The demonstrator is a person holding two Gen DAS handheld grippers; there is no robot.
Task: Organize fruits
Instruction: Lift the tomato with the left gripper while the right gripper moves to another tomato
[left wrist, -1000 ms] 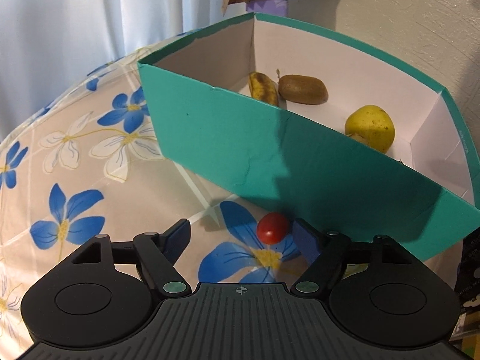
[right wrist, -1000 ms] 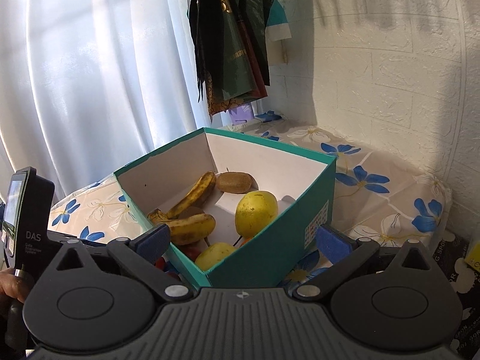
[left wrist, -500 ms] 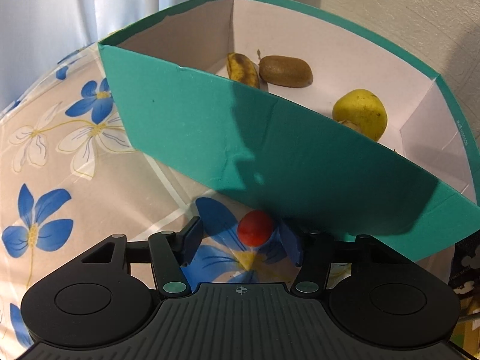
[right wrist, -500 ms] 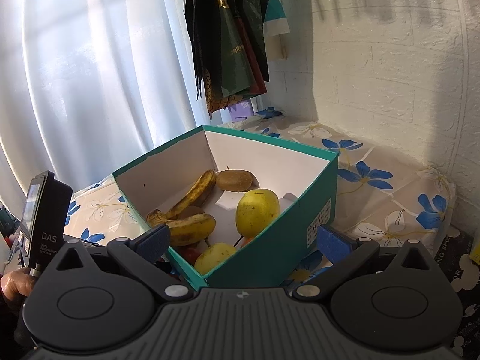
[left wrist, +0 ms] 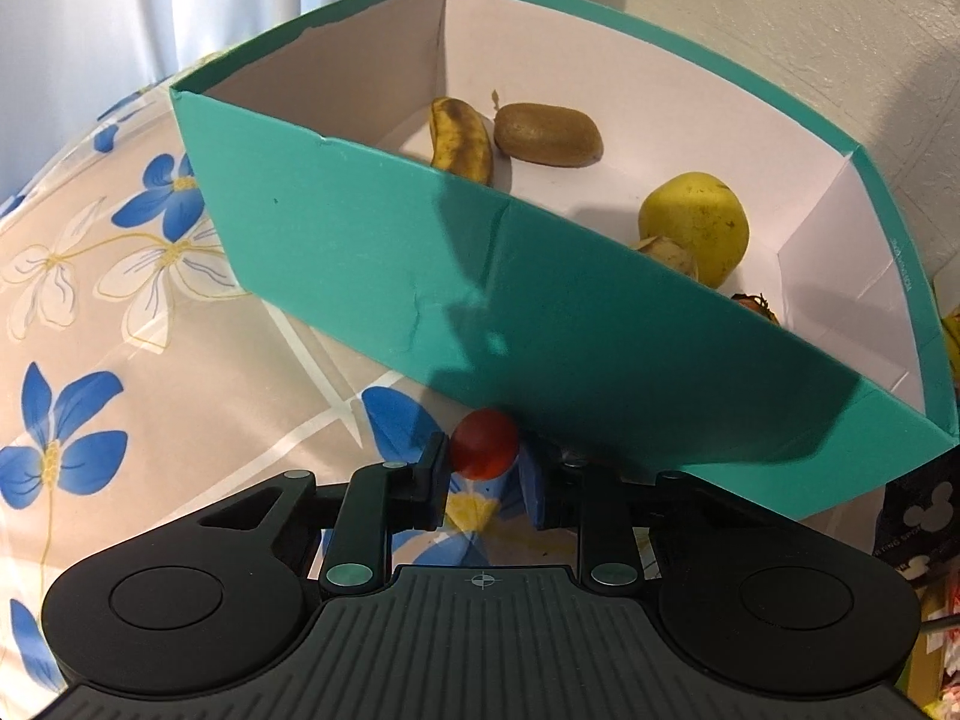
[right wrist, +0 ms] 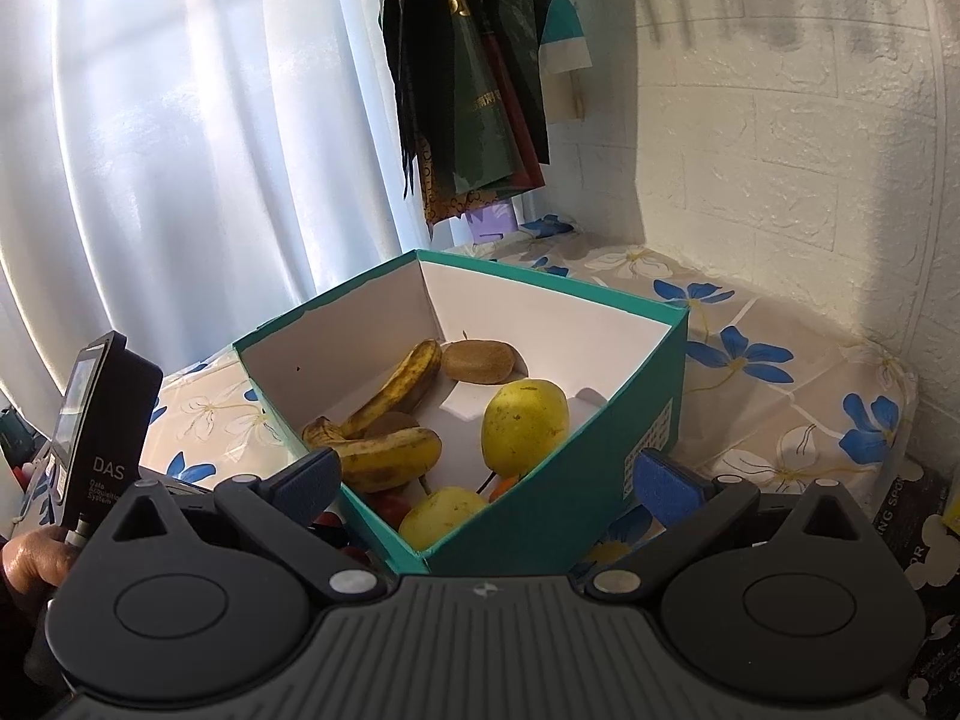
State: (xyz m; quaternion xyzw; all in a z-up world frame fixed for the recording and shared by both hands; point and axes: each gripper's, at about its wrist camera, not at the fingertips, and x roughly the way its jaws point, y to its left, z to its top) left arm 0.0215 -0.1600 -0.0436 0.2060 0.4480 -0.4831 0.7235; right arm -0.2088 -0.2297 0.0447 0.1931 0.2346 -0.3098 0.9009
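Down on the tabletop [left wrist: 180,360], the left tool [left wrist: 485,468] has just pinched in on the cherry tomato [left wrist: 483,443], so it's ready to lift into the teal box [left wrist: 540,312] right behind. Right tool [right wrist: 486,480] hangs spread.

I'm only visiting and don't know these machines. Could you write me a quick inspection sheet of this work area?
Surface: table under a blue-flower cloth.
Job's things: teal box holding bananas, kiwi and yellow fruits; small red tomato outside, against the box wall.
Clutter: dark printed packaging at the table edge.
Grippers: left gripper shut on the tomato; right gripper open, straddling the box corner.
Cables: nothing seen.
Surroundings: white curtain, hanging bags, white brick wall.
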